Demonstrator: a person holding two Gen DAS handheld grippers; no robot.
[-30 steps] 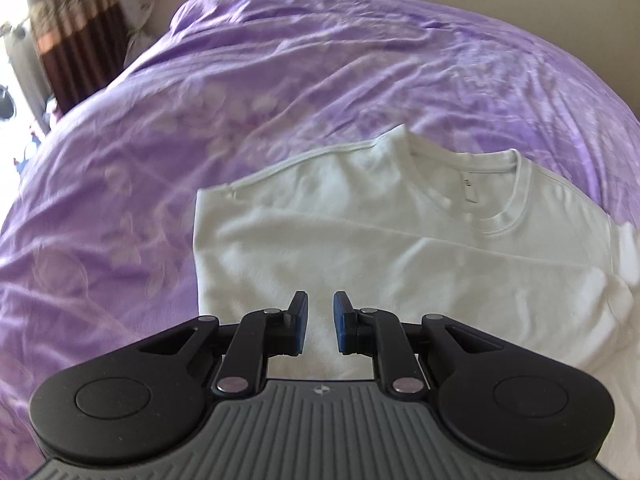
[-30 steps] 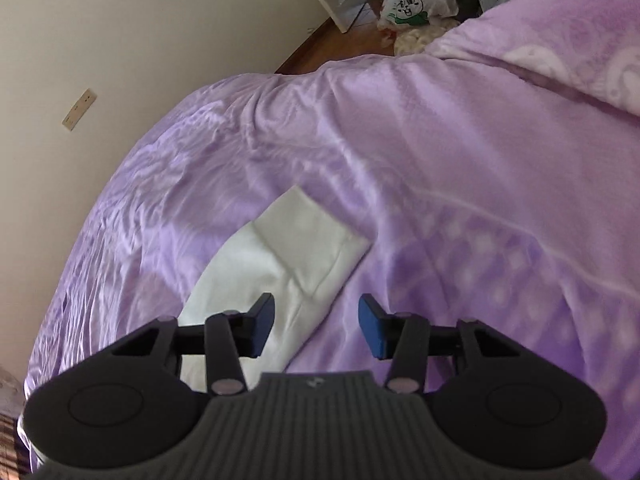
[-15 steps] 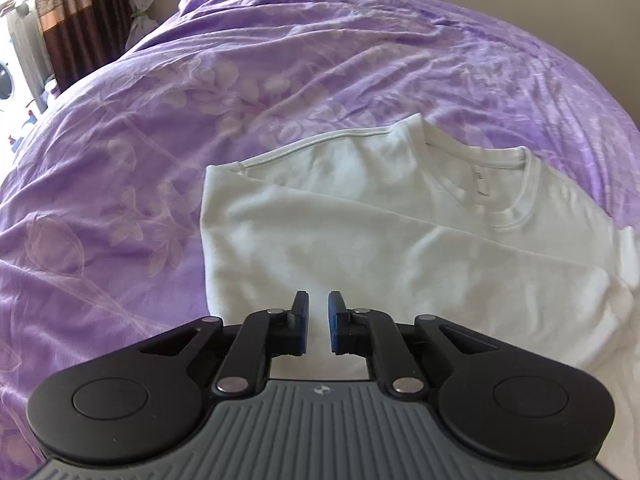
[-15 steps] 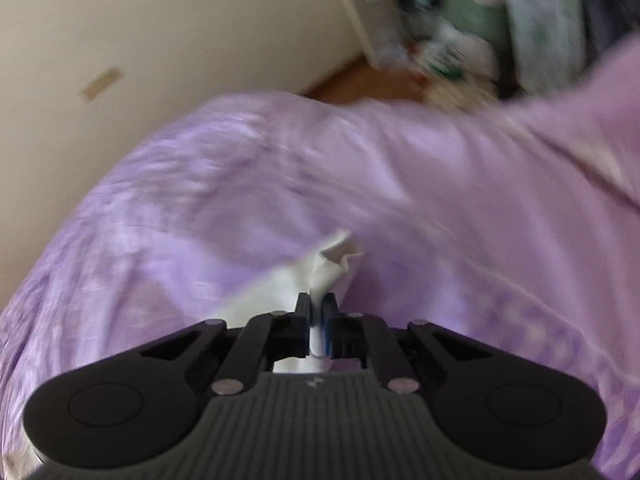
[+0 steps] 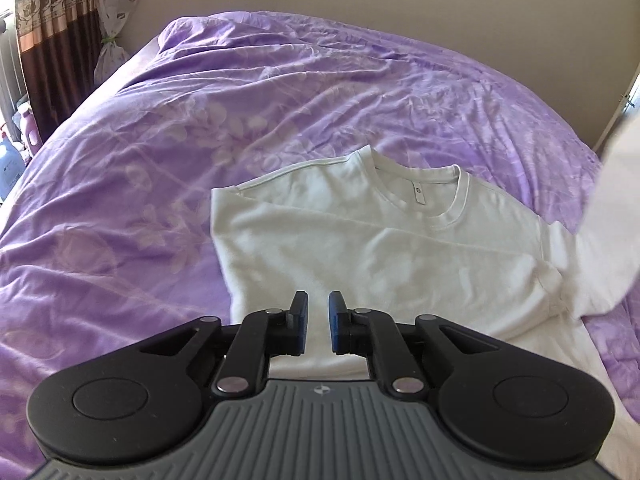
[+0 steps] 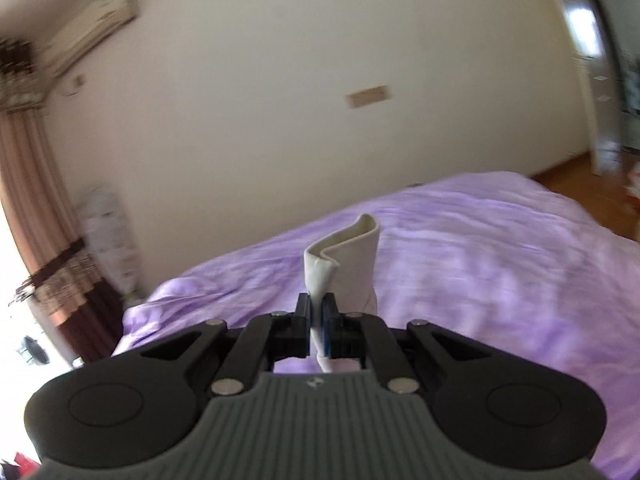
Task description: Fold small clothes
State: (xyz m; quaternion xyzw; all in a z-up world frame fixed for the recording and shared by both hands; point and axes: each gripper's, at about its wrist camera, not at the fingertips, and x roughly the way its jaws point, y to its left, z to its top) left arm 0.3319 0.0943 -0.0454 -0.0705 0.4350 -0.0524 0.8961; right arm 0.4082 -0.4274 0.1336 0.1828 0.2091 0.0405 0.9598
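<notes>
White shirt [image 5: 360,240] flat just ahead of left gripper [image 5: 317,322], jaws barely apart, empty. Sleeve cuff [image 6: 344,260] pinched in right gripper [image 6: 318,314], lifted off purple bedspread [image 5: 160,160].

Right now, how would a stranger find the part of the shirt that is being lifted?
Start at the purple bedspread and find the white shirt lying flat. Its sleeve alone rises off the bed, its cuff pinched in the closed jaws of the right gripper.
</notes>
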